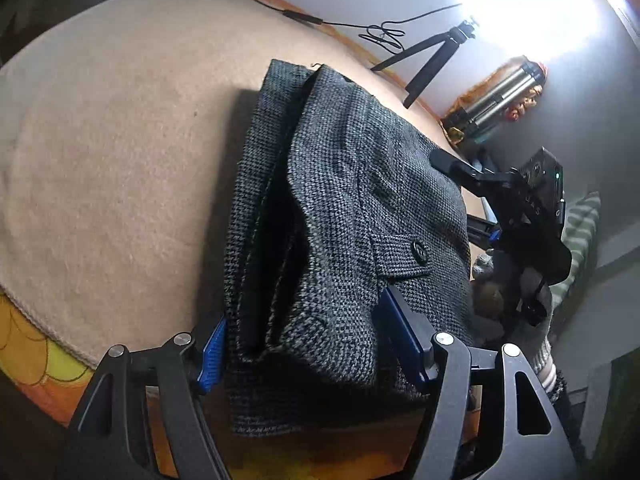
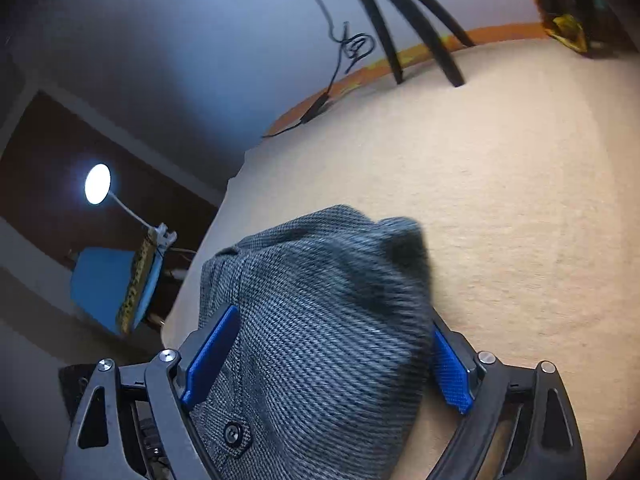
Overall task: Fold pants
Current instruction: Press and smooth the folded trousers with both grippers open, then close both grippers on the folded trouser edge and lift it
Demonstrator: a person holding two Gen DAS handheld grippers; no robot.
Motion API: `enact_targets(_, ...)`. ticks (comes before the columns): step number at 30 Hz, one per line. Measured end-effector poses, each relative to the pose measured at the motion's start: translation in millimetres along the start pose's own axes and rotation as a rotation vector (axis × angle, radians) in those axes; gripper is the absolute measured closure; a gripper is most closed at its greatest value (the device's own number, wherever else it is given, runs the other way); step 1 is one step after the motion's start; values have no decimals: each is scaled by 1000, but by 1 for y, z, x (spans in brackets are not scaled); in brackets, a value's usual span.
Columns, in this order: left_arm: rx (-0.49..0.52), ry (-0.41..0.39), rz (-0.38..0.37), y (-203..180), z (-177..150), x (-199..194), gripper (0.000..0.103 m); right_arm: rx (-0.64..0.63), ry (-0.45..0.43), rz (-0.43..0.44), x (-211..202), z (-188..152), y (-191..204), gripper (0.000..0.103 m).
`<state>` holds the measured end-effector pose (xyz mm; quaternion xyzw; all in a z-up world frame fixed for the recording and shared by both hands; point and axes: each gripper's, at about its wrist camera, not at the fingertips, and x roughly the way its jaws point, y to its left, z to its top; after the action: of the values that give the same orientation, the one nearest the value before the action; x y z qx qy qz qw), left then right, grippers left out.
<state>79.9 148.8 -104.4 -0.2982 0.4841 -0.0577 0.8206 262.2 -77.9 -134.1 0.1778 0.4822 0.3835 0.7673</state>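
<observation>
Grey-and-black woven pants (image 1: 352,208) (black button) on a beige blanket (image 1: 120,160); orange-yellow patterned sheet (image 1: 36,364) at lower left; blue tool pads (image 1: 212,356).

Both wrist fisheyes look steeply down along their own blue-padded tongs from very close, the left facing rightward, the right leftward, sharing the folded grey woven pants (image 1: 352,208), beige blanket-covered bed (image 1: 120,140) and black tripod (image 1: 432,56).

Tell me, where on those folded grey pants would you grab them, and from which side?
I would take the pants at the near folded end, the thick edge below the buttoned pocket flap, coming in low from the near edge of the beige blanket. The layers stack there and overhang toward the left gripper, so its fingers could close over all of them at once.
</observation>
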Motion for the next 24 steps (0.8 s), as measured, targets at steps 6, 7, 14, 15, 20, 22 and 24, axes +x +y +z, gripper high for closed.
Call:
enact_targets(6, -31, -24, 10, 7, 1, -2, 57, -15, 4, -29, 5, 0, 3, 43)
enact_targets(7, -32, -27, 10, 6, 1, -1, 59, -2, 5, -30, 5, 0, 0, 53)
enact_targets(14, 71, -90, 48, -17, -1, -14, 73, -59, -18, -92, -2, -3, 16, 73)
enact_targets(15, 80, -99, 52, -17, -1, -16, 73, -67, -23, -96, -3, -3, 18, 74)
enact_targets(20, 87, -96, 62, -11, -3, -14, 75, -137, -38, -131, -9, -3, 32, 75)
enact_targets(22, 104, -106, 56, -16, -3, -18, 78, -140, -45, -135, -11, -2, 34, 76)
enact_targets(24, 114, -117, 32, -19, 0, -25, 80, -155, -54, -139, -15, -1, 39, 77)
